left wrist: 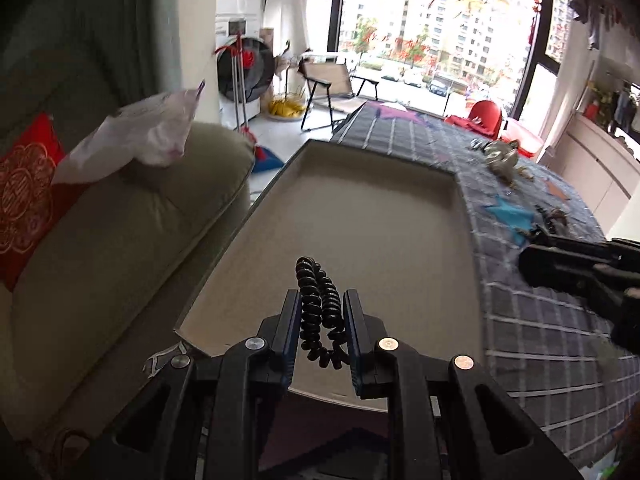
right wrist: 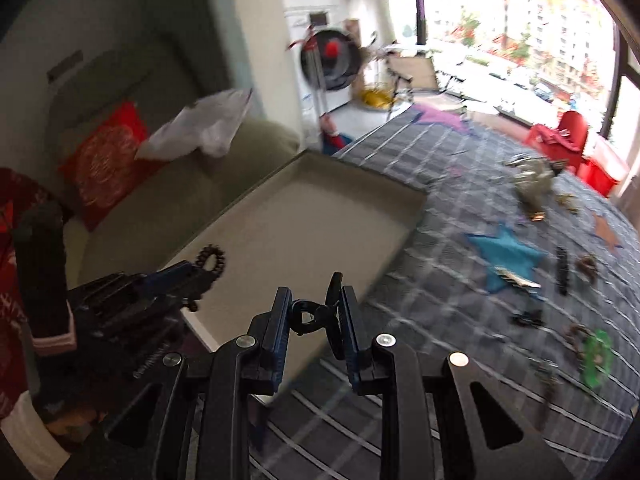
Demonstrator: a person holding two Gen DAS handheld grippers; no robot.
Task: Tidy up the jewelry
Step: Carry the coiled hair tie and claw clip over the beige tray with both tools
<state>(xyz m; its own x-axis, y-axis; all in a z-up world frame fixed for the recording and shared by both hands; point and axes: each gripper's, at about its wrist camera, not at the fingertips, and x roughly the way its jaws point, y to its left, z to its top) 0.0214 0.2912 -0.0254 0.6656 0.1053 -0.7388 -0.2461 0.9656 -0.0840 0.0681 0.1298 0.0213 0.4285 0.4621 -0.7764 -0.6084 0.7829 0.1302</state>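
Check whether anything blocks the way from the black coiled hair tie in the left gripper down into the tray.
Nothing visible does. The left gripper holds the black coiled hair tie directly above the tray, whose beige floor below it looks bare. The right gripper, clamping a small black clip, is off to the side.

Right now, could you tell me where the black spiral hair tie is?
The black spiral hair tie is clamped in the left gripper, above the near end of the beige tray, left of the right gripper.
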